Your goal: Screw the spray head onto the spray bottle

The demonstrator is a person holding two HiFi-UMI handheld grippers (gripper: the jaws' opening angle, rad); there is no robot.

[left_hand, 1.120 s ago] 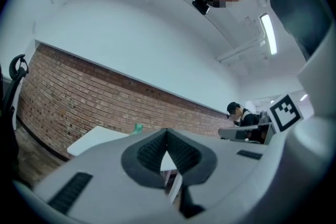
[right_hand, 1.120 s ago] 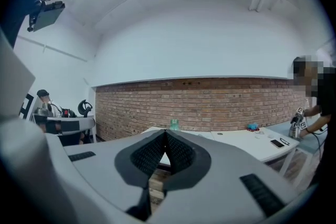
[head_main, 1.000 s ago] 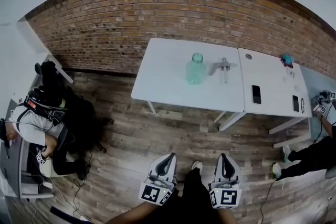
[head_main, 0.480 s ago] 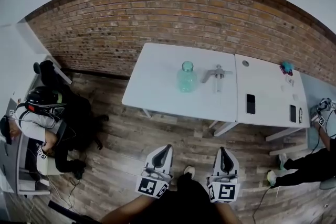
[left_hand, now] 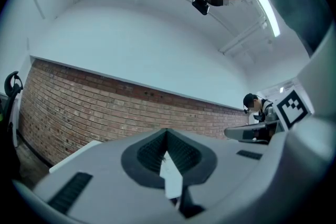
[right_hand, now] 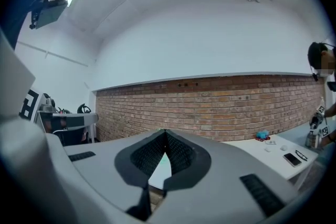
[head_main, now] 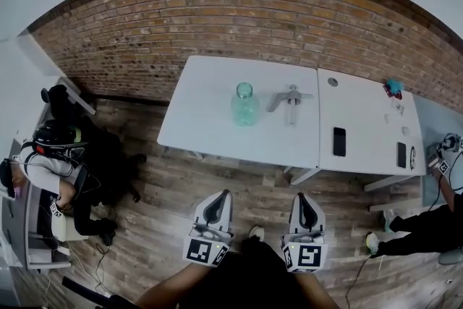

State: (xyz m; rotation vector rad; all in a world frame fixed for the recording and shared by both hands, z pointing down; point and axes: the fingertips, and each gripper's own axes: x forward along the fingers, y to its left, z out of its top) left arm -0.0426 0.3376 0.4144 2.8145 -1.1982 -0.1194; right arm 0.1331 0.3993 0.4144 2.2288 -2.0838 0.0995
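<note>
A clear green spray bottle stands upright and capless on the left white table. The grey spray head lies on its side just to the bottle's right, its tube pointing toward me. My left gripper and right gripper are held over the wooden floor, well short of the table's near edge. Both are shut with nothing between the jaws. In the left gripper view and the right gripper view the tips meet, and the bottle is hidden behind them.
A second white table adjoins on the right, carrying two dark phones and a small blue object. A brick wall runs behind. A seated person is at the left, another person at the right.
Both grippers have advanced toward the table, staying shut. In the head view the table, bottle and spray head have shifted left and sit closer.
</note>
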